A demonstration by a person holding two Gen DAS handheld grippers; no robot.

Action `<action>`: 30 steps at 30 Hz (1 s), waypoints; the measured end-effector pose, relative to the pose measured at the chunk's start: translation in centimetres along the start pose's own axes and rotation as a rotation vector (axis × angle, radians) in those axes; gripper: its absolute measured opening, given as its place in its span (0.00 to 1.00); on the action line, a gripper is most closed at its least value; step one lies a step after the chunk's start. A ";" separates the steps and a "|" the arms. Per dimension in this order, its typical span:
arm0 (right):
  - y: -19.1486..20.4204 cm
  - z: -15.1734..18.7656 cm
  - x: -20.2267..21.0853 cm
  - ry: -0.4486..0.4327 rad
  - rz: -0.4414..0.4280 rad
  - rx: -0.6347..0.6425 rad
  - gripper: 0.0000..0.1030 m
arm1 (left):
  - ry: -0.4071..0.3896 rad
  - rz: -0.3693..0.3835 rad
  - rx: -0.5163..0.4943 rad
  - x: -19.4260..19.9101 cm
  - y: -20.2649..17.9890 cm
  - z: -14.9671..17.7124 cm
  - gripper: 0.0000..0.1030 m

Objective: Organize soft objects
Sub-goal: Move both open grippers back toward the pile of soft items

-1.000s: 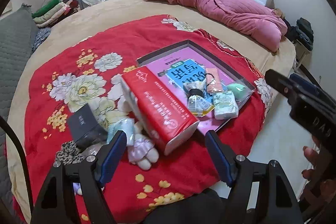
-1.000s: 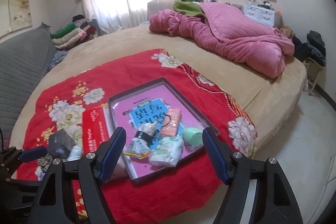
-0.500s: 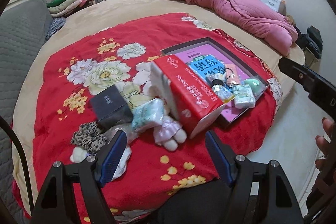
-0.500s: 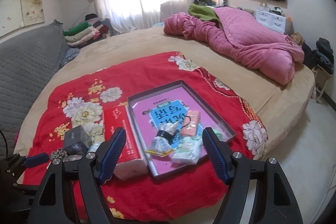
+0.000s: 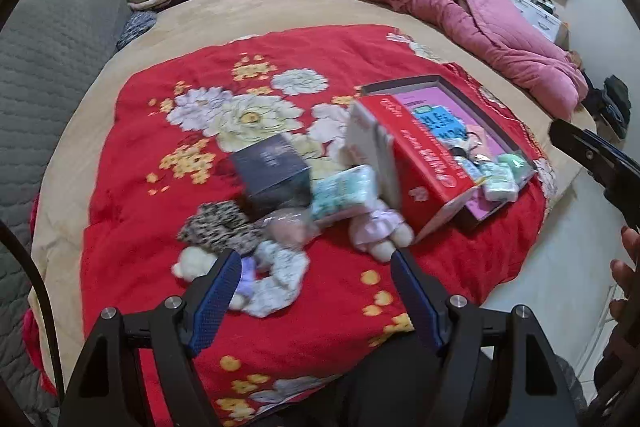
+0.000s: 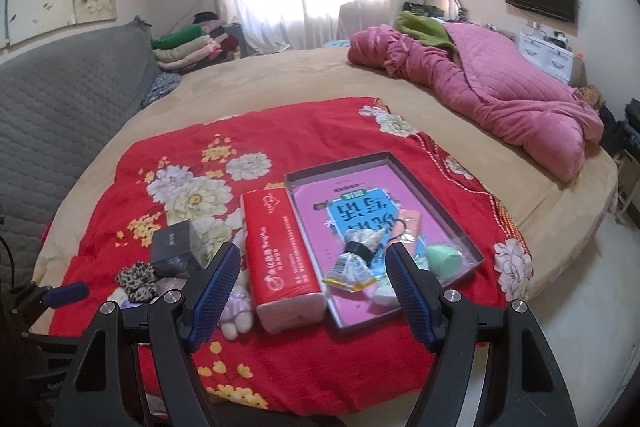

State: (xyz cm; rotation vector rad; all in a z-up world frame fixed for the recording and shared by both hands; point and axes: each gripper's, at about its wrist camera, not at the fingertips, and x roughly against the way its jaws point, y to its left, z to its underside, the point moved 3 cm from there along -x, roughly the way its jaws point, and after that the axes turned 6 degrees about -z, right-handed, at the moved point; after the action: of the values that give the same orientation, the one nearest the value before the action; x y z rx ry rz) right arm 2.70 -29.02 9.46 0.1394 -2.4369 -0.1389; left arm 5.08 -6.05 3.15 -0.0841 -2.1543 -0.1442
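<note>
While both grippers hang over the near edge of the bed, the scene reads so:

Bed: a round tan bed (image 6: 280, 75) with a pink quilt (image 6: 500, 87) bunched at its far right.
Blanket: a red floral blanket (image 5: 200, 187) spread over the near part of the bed; all the small things lie on it.
Tray: a shallow grey box tray (image 6: 440, 195) right of centre, lined with a pink and blue sheet whose large characters appear upside down in the right wrist view and cannot be read.
Tissue pack: a red tissue pack (image 6: 280, 243) just beside the tray's left edge; white print runs along its top, too small to read.
Dark box: a small dark box (image 5: 272, 167) left of the tissue pack; its pale lettering is blurred.
Soft objects: a mint wipes packet (image 5: 344, 191), a lilac plush doll (image 5: 376, 227), a leopard-print scrunchie (image 5: 220, 227), a pale floral scrunchie (image 5: 276, 279) and a cream plush piece (image 5: 192, 263), clustered left of the tissue pack.
Tray contents: a crumpled snack wrapper (image 6: 352, 267), a peach packet (image 6: 412, 223), a green sponge (image 6: 444, 255).
Left gripper: left gripper (image 5: 316, 287) pitched steeply down over the soft cluster, jaws apart, nothing between the blue pads.
Right gripper: right gripper (image 6: 312, 283) tilted down toward the tissue pack and tray, jaws spread, holding nothing.
</note>
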 end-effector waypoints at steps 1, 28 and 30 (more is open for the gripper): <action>0.2 0.0 -0.1 0.003 -0.004 0.004 0.74 | 0.000 -0.012 0.014 0.1 0.9 0.1 0.74; 7.6 3.4 -4.1 0.107 -0.162 0.169 0.74 | 0.074 -0.106 0.260 -2.6 14.1 5.6 0.74; 8.1 3.7 -4.7 0.124 -0.177 0.176 0.74 | 0.079 -0.100 0.263 -3.1 14.3 5.8 0.74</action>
State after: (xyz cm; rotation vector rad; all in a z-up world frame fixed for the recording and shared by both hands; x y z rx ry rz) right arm 3.37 -20.15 4.72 0.4298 -2.3083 0.0064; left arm 3.73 8.87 -1.61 0.1779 -2.0807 0.0777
